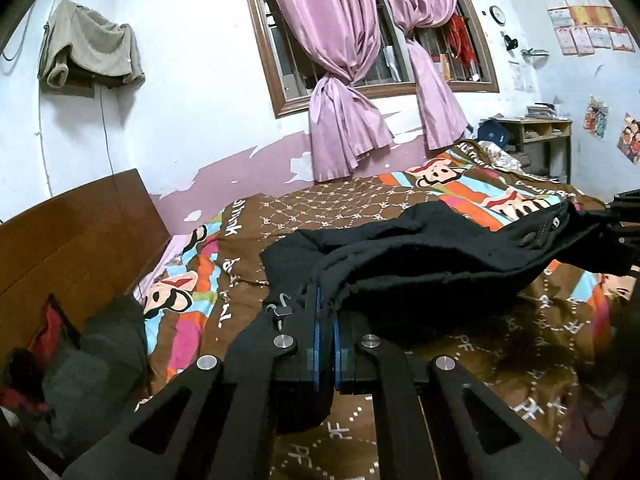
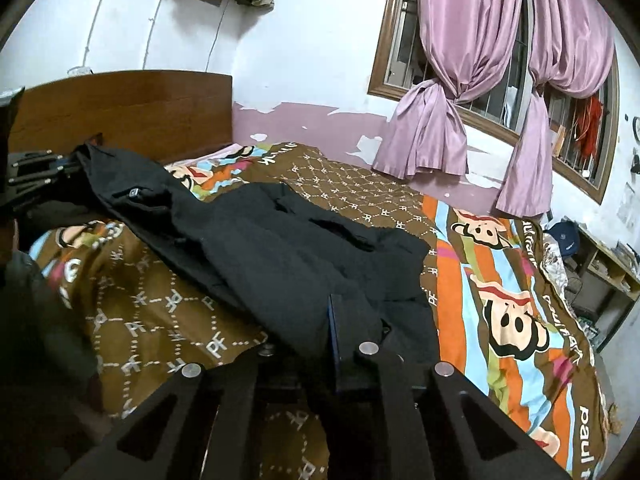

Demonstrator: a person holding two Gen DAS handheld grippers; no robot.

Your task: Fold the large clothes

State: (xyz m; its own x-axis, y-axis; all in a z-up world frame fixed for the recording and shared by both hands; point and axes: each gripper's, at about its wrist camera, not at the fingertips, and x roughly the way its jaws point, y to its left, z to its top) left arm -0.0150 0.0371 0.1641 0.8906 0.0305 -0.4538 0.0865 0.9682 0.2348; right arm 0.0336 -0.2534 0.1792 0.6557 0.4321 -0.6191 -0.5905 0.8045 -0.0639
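Observation:
A large black garment (image 1: pixel 420 264) lies stretched across the brown cartoon-print bedspread (image 1: pixel 352 200), lifted at two ends. In the left wrist view my left gripper (image 1: pixel 326 312) is shut on the garment's near edge, cloth pinched between the blue pads. The right gripper (image 1: pixel 624 220) shows at the right border, holding the far end near a snap button. In the right wrist view the garment (image 2: pixel 280 248) runs from my right gripper (image 2: pixel 334 316), shut on a fold of it, back to the left gripper (image 2: pixel 36 176) at the far left.
A wooden headboard (image 1: pixel 72 248) stands at the bed's left end, with a dark pile of clothes (image 1: pixel 96 360) in front of it. Pink curtains (image 1: pixel 340 80) hang over a barred window. A wooden shelf (image 1: pixel 536 140) stands past the bed's far corner.

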